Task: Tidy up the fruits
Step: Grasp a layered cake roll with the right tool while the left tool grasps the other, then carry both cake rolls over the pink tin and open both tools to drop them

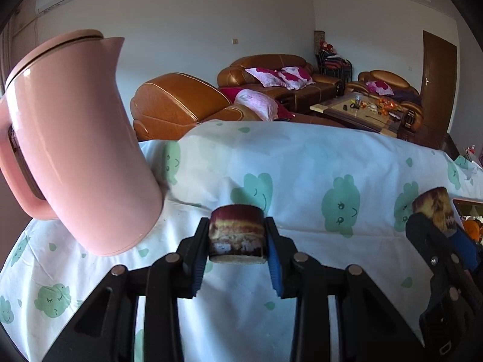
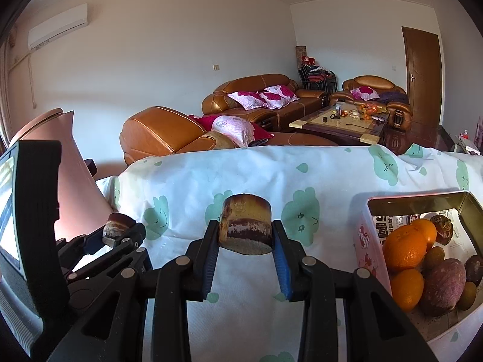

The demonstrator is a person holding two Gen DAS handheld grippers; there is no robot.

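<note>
Squarely between each hand-held gripper's (image 1: 237, 235) jaws, a fruit slice (image 1: 236, 231).

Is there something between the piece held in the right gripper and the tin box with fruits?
Nothing visible. The right gripper holds the round piece above bare tablecloth; the tin box, open at the top, sits to its right.
</note>
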